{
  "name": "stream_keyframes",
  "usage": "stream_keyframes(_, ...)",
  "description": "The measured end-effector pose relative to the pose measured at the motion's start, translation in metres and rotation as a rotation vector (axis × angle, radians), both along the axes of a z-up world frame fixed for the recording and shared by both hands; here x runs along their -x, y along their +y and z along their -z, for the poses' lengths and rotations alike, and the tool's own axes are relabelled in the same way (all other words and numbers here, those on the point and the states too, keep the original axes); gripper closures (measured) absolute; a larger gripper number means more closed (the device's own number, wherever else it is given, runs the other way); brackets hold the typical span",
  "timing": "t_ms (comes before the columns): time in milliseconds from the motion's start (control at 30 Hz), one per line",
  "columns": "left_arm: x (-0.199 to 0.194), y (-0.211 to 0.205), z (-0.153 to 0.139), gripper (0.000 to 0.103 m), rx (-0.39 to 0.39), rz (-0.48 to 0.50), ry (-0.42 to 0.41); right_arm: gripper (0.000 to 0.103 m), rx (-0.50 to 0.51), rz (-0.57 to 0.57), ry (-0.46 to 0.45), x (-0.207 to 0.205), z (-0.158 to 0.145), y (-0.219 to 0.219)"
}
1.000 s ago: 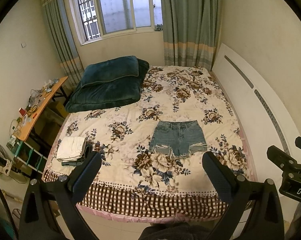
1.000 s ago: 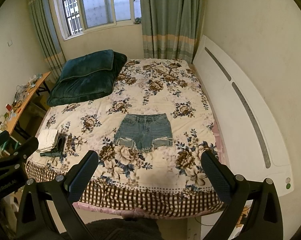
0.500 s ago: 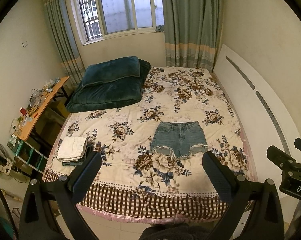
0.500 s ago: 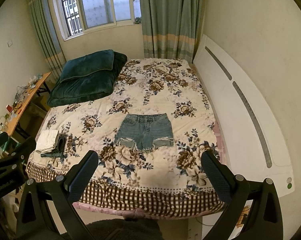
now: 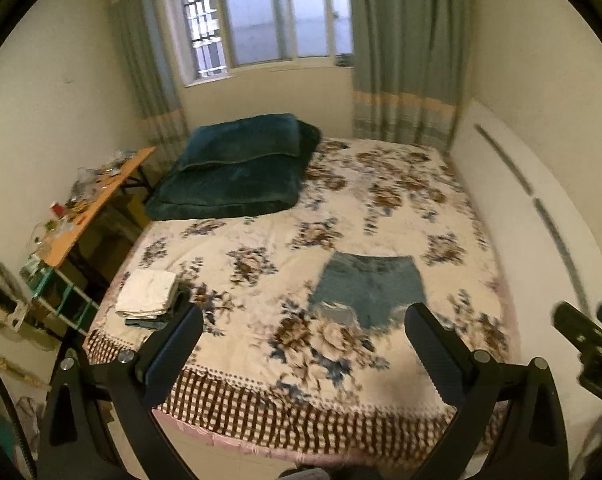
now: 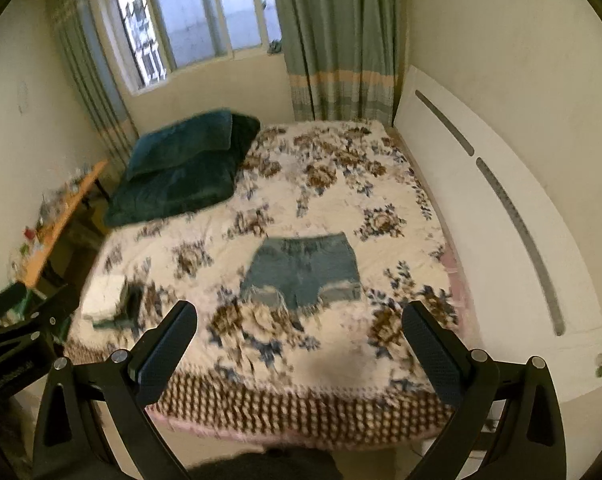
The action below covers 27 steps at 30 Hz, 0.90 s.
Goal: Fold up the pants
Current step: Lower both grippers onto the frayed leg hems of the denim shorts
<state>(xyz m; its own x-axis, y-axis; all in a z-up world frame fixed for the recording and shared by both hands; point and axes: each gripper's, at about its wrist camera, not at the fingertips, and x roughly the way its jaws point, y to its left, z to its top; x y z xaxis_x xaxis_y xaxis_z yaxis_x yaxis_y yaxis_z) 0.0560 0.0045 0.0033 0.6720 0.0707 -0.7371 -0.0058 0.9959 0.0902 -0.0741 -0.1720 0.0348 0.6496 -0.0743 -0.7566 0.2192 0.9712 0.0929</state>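
From my station I see both tools held off the foot of the bed (image 5: 341, 412), over its brown checked edge. My left gripper (image 5: 303, 344) has its two black fingers (image 5: 169, 352) spread wide apart with nothing between them. My right gripper (image 6: 299, 342) is the same: fingers (image 6: 431, 352) wide apart, holding nothing.

The pair of faded blue denim shorts with frayed hems (image 5: 369, 288) lies flat on the floral bedspread, waistband toward the window end of the bed, leg openings toward the foot. In the right wrist view the shorts (image 6: 303, 270) sit just beyond the gap between the fingers, not touched by either tool.

At the foot of the bed, near its left corner, rests a small stack of folded cloth, white on top with something dark green beneath (image 5: 149, 296). At the far left of the bed, under the window (image 5: 261, 20), lie two dark teal plush cushions (image 5: 237, 168), one stacked on the other. A white panel (image 6: 481, 208) runs along the bed's right side against the wall. Left of the bed stands a cluttered orange wooden table (image 5: 93, 208). Both views are blurred.
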Motion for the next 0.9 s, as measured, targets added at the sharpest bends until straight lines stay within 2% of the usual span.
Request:
stream_keyframes(167,-0.048,-0.006,0.074,0.0,-0.061,-0.1,0.061,0.0,-0.085,0.061,0.062,-0.047,0.077,-0.042)
stream_keyframes(333,-0.101,-0.003,0.158,0.0,-0.059,-0.134,0.206,0.0,-0.083,0.117,0.128,-0.099,0.165,-0.071)
stream_keyframes(467,-0.148,-0.002,0.23,0.0,-0.064,-0.12,0.321,0.0,-0.127,0.156,0.19,-0.145,0.234,-0.092)
stream_keyframes(567,-0.186,0.0,0.28,0.0,-0.059,-0.096,0.393,0.0,-0.113,0.196,0.237,-0.18,0.289,-0.101)
stream_keyframes(700,-0.241,0.013,0.359,0.0,0.002,-0.083,0.489,0.0,-0.135,0.267,0.34,-0.22,0.376,-0.121)
stream_keyframes(833,-0.286,0.029,0.452,0.0,0.095,-0.116,0.579,0.0,-0.237,0.331,0.395,-0.252,0.464,-0.151)
stream_keyframes(900,-0.301,0.036,0.497,0.012,0.146,-0.15,0.635,0.0,-0.314,0.366,0.42,-0.266,0.515,-0.172)
